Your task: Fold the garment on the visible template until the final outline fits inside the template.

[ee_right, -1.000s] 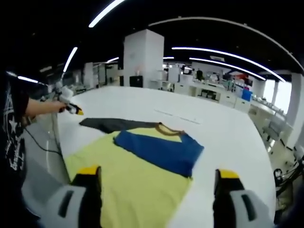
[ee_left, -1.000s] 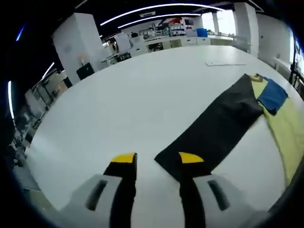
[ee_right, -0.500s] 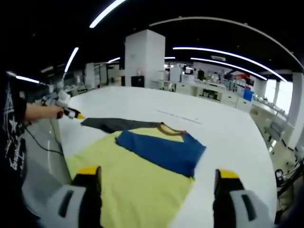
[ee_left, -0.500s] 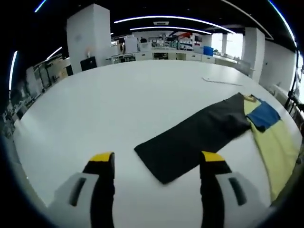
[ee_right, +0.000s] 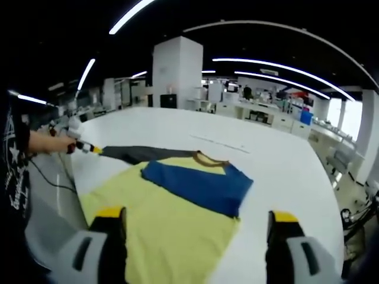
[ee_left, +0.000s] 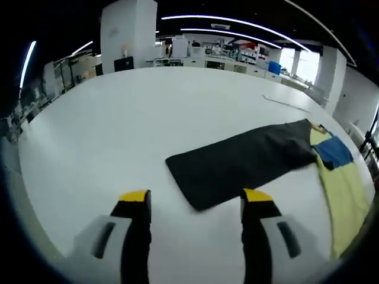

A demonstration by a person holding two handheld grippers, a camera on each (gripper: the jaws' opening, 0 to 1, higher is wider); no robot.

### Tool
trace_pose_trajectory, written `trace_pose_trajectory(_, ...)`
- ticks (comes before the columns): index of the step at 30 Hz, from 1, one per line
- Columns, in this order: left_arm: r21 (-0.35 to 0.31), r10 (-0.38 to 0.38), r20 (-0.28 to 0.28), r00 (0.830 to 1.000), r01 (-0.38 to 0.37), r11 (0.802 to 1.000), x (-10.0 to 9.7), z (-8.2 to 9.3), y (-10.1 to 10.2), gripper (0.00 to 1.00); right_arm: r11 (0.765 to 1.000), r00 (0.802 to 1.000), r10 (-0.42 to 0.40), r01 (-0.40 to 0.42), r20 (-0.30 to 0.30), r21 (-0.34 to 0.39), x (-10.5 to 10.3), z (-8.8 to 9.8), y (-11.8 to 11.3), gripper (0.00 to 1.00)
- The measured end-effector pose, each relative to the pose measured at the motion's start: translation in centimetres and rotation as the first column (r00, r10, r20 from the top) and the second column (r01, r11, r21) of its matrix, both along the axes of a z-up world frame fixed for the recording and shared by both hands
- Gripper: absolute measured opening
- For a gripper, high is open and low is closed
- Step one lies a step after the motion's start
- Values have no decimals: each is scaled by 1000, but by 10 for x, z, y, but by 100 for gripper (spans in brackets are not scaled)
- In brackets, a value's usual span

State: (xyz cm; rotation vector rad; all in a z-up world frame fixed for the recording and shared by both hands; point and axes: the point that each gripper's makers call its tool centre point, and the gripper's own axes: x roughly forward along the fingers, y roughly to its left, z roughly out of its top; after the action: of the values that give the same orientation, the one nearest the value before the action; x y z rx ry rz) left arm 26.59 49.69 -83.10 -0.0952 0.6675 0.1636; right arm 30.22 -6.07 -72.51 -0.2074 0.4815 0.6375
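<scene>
The shirt [ee_right: 172, 225] is lying flat on the table [ee_left: 118, 130], blue sleeve [ee_right: 198, 186] folded in, black sleeve [ee_left: 237, 165] stretched sideways. I'm holding my left gripper [ee_left: 194, 200] wide open and empty just short of its cuff, the right gripper [ee_right: 192, 216] likewise over the yellow body; nothing is blocking me.

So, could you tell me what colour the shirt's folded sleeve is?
Blue sleeve on a yellow shirt; clearest in right gripper view.
</scene>
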Motion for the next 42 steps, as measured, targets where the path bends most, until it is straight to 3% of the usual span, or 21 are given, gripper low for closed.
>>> trace_pose_trajectory(4,28,13,-10,1000,-13,1000,-1,-1,8,42,1000,1000,-22,22,18,-6,4,3,-4,98)
trace_pose_trajectory(10,35,47,-38,998,-46,998,-7,-7,-1,25,1000,1000,-14,14,11,-10,1,3,-5,99)
trace_pose_trajectory(13,-9,77,-27,997,-77,997,-6,-12,1,22,1000,1000,9,-9,1,-24,-3,0,-3,100)
trace_pose_trajectory(14,-12,69,7,998,-69,998,-1,-9,-1,22,1000,1000,14,-14,-4,-21,-4,-1,-2,100)
trace_pose_trajectory(15,-22,75,-20,997,-76,997,-4,-11,-2,22,1000,1000,17,-17,-8,-15,-5,-1,-1,100)
trace_pose_trajectory(18,-19,68,-21,997,-68,997,-3,-12,-5,19,1000,1000,23,-23,-21,1,-7,-3,1,100)
trace_pose_trajectory(26,-109,204,-55,977,-209,972,-3,-15,3,8,999,999,25,-26,-31,-27,-7,-8,1,100)
trace_pose_trajectory(30,-110,196,-63,978,-202,973,-1,-13,3,0,999,999,27,-29,-31,-47,-6,-11,0,100)
trace_pose_trajectory(42,-89,145,-41,989,-148,985,15,0,20,0,999,999,14,-15,-40,-30,-7,-11,-4,100)
